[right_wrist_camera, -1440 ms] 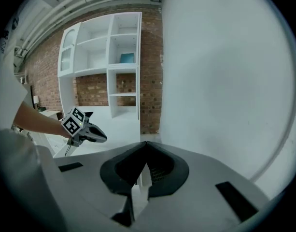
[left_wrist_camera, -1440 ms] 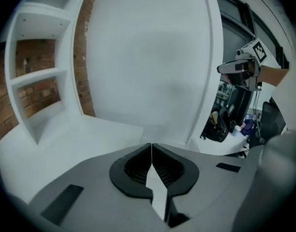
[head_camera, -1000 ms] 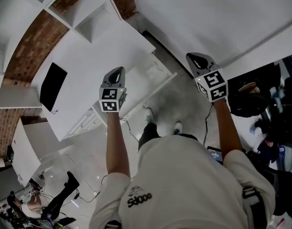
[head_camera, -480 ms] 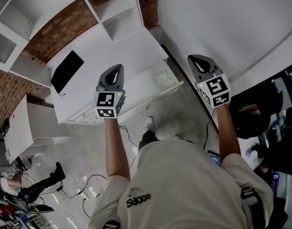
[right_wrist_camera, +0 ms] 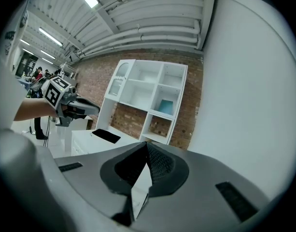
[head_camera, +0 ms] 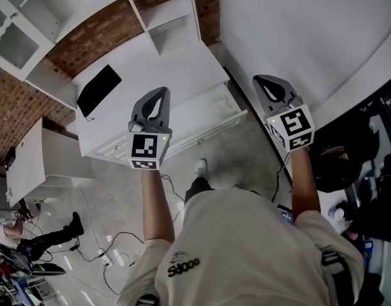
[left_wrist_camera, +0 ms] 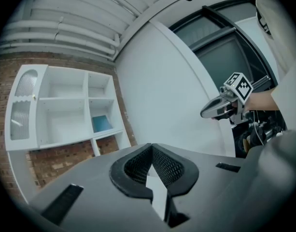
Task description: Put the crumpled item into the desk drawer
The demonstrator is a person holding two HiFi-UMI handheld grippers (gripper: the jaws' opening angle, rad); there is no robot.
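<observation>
The white desk (head_camera: 163, 69) stands below me against a brick wall, and its top drawer (head_camera: 215, 112) is pulled out. Something pale and wrinkled seems to lie inside the drawer, too faint to make out. My left gripper (head_camera: 159, 97) is held high over the desk's front edge, shut, with nothing between its pads. To its right, my right gripper (head_camera: 266, 84) hangs over the floor beside the desk, also shut and empty. In the left gripper view the shut jaws (left_wrist_camera: 151, 150) point at a white wall, with the right gripper (left_wrist_camera: 221, 108) alongside. The right gripper view shows its jaws (right_wrist_camera: 147, 148) facing the shelf unit.
A flat black pad (head_camera: 98, 88) lies on the desk top. A white shelf unit (head_camera: 158, 13) stands behind the desk, with a blue item (right_wrist_camera: 165, 106) in one cubby. A low white cabinet (head_camera: 33, 166) sits left of the desk. Cables (head_camera: 112, 250) trail on the floor.
Both grippers have risen and stay shut. The head view has swung, so the desk now sits nearer the frame's centre, with more shelf and brick wall showing.
</observation>
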